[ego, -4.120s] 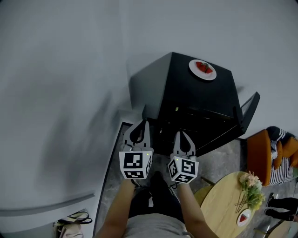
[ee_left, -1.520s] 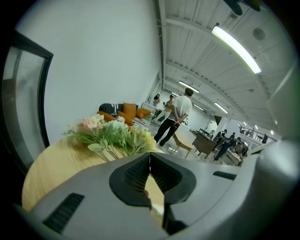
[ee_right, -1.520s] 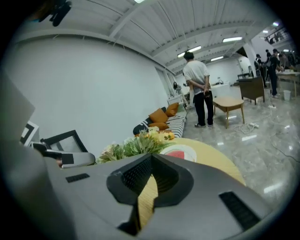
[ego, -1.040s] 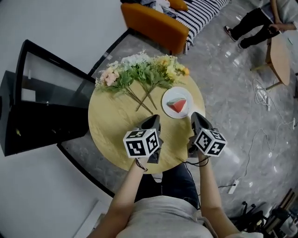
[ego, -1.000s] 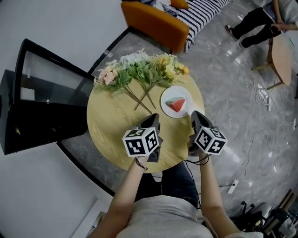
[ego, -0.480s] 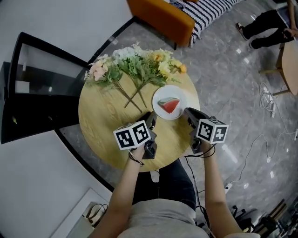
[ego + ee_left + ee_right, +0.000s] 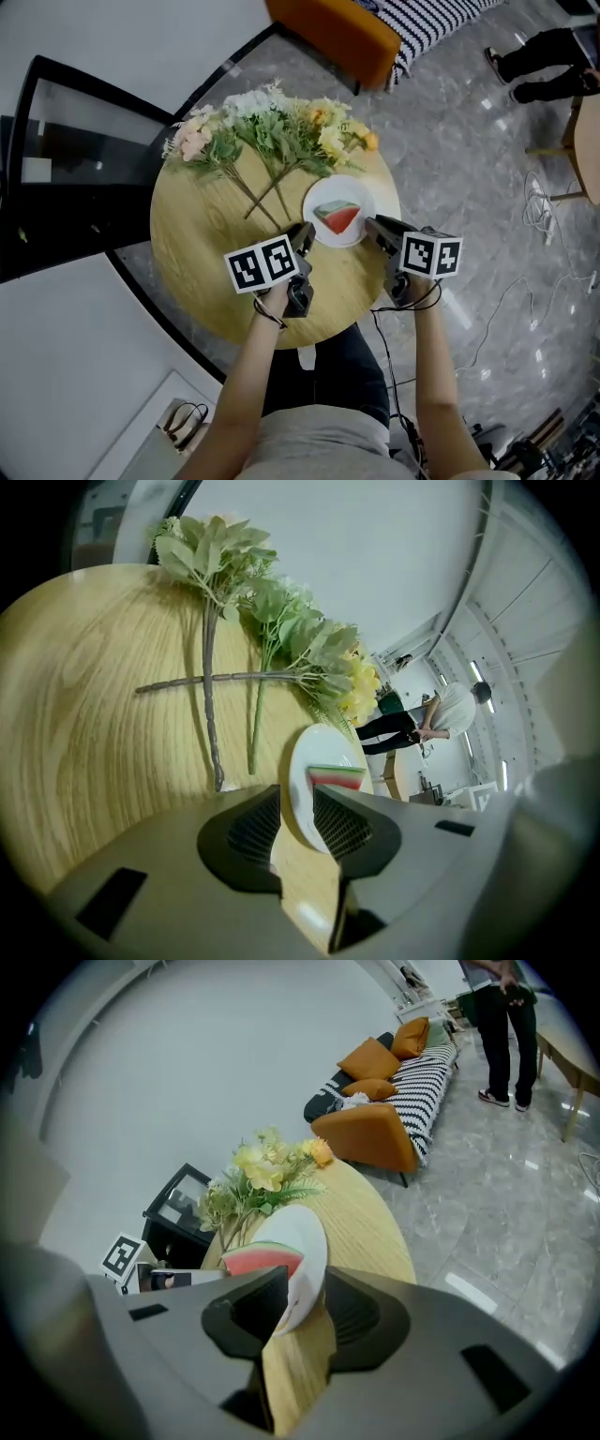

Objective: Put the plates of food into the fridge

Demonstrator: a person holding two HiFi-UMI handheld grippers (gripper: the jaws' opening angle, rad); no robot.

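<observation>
Wooden table (image 7: 199, 258); plate rim (image 7: 362, 192) inside left tongs (image 7: 302, 231) and just-opening right tongs (image 7: 373, 224).

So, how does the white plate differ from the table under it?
The plate is white and small; the table is light wood and far larger. The plate carries one watermelon slice; the table carries the plate and a bunch of flowers. Both are round.

Head view: overhead, steeply down on round table (image 7: 206, 277). L gripper view: low, close, toward plate (image 7: 319, 747) from 7 o'clock; R from 4 (both share plate, flowers (image 7: 267, 1171)).
</observation>
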